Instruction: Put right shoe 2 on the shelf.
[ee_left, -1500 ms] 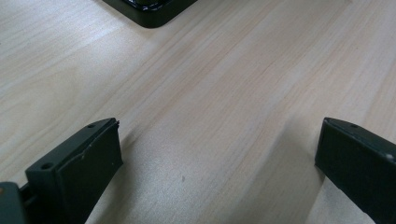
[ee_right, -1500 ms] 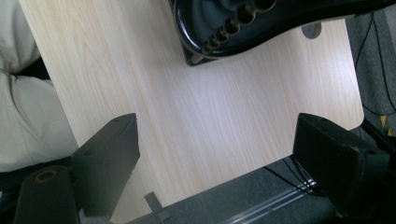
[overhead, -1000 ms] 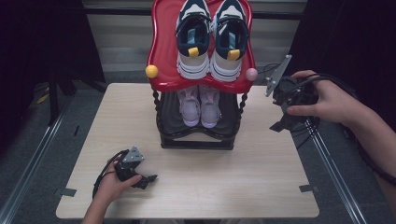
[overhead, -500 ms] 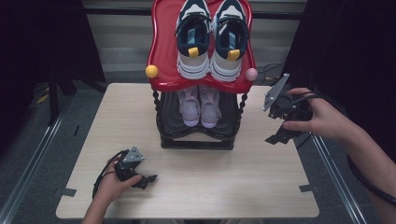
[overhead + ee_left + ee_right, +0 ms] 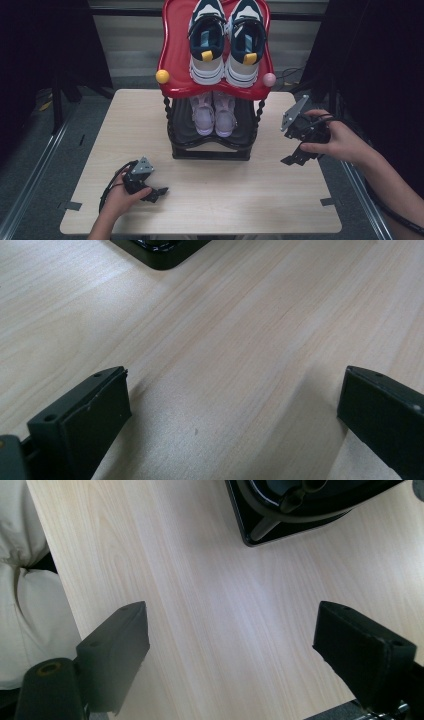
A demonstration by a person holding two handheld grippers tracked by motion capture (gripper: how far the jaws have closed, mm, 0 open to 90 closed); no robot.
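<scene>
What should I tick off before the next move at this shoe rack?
1. Left claw open, nothing held: ok.
2. Right claw open, nothing held: ok.
3. White and navy sneakers paired on the red top shelf: ok.
4. Lilac shoes paired on the black lower shelf: ok.
5. Rack seated flat on the wooden table: ok.
6. Which shoe comes next: cannot tell.

Counted: one two-tier shoe rack [image 5: 210, 150] at the table's [image 5: 250, 200] far middle; two navy-and-white sneakers [image 5: 226, 40] on its red top tray; two lilac shoes [image 5: 215, 112] on the lower tier; two handheld grippers [image 5: 305, 137].
</scene>
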